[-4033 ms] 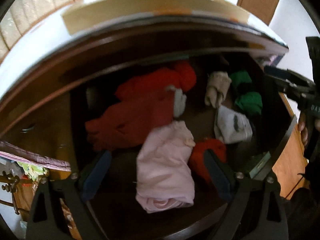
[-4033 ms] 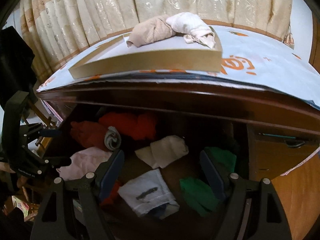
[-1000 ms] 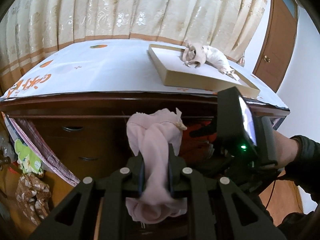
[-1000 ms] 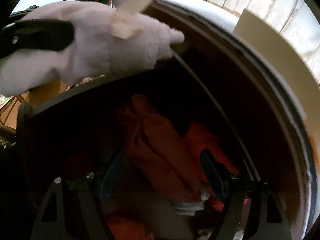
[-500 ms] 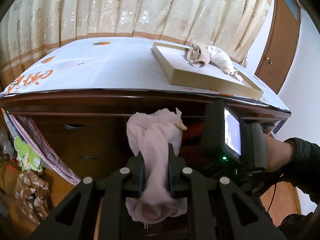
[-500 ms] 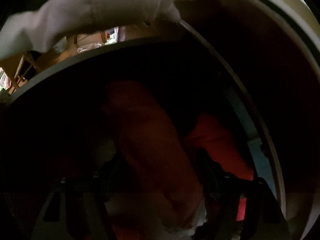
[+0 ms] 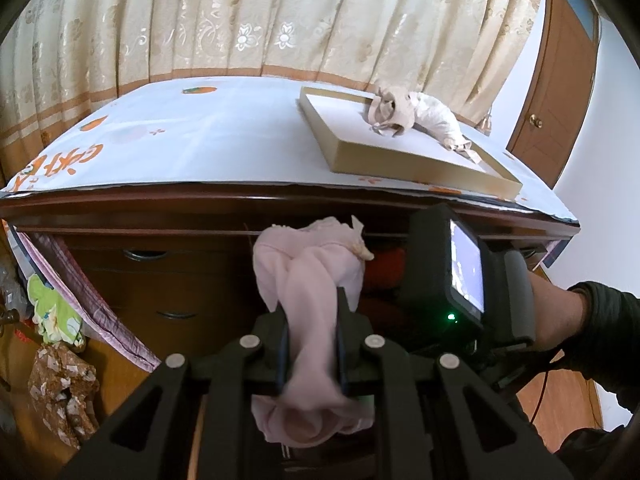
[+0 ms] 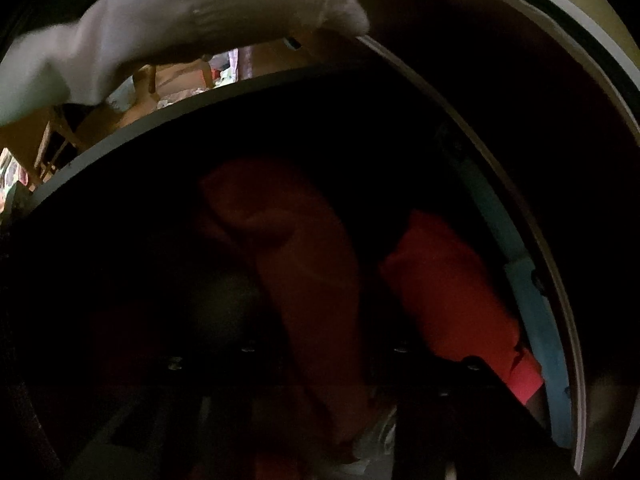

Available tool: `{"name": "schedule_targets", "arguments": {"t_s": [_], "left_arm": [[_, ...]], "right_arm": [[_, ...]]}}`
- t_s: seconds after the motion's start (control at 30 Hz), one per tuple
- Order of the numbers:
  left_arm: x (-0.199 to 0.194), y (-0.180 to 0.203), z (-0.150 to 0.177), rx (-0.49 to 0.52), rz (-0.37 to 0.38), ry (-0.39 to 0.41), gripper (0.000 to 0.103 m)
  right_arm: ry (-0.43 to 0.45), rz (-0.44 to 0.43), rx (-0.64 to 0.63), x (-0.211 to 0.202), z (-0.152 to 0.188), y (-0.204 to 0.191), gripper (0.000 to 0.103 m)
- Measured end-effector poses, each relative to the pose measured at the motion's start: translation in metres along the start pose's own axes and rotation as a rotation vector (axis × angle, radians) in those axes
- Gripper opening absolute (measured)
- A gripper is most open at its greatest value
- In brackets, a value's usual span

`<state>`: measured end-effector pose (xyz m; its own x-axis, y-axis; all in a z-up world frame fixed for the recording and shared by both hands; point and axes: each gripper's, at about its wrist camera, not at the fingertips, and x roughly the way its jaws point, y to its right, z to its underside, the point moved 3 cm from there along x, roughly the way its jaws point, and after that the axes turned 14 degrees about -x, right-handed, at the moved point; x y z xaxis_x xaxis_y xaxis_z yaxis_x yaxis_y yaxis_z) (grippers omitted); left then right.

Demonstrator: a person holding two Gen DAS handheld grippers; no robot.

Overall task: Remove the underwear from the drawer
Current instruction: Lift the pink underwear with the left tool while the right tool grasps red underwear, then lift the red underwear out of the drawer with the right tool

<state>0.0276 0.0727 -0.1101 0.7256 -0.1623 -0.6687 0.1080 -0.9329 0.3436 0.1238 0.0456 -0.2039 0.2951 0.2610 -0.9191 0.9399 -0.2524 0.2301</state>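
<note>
My left gripper (image 7: 311, 344) is shut on pale pink underwear (image 7: 310, 280) and holds it up in front of the dresser, below its top edge. The same garment shows pale at the top of the right wrist view (image 8: 216, 4). My right gripper (image 8: 320, 364) is down inside the dark open drawer (image 8: 140, 128), its fingers barely visible on either side of a long dark-red garment (image 8: 304, 272). I cannot tell whether it is closed on it. A brighter red garment (image 8: 452, 296) lies to the right. The right gripper's body with its lit screen (image 7: 464, 276) is beside the pink underwear.
The dresser top has a white printed cloth (image 7: 192, 140) and a flat beige box (image 7: 400, 148) with two beige garments (image 7: 412, 116) on it. Closed drawers with dark handles (image 7: 144, 255) are at left. Curtains hang behind; a door (image 7: 556, 80) is at right.
My right gripper has gone deeper into the drawer, the dark-red garment now between its fingers. My left gripper holds the pink underwear in much the same place, the view slightly raised.
</note>
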Motion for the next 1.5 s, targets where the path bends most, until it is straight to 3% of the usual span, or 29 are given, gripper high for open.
{"name": "schedule_targets", "arguments": {"t_s": [0.83,1.07,1.5], "left_arm": [[-0.015,0.016,-0.002,0.023,0.010,0.040,0.016],[-0.018,0.023,-0.002,0.030,0.011,0.052,0.016],[-0.022,0.030,0.001,0.027,0.021,0.070,0.016]], "right_arm": [[0.118,0.064,0.134,-0.057,0.011,0.003,0.029],[0.161,0.086,0.191,-0.088,0.032,0.008,0.029],[0.220,0.095,0.281,-0.106,0.052,0.013,0.029]]}}
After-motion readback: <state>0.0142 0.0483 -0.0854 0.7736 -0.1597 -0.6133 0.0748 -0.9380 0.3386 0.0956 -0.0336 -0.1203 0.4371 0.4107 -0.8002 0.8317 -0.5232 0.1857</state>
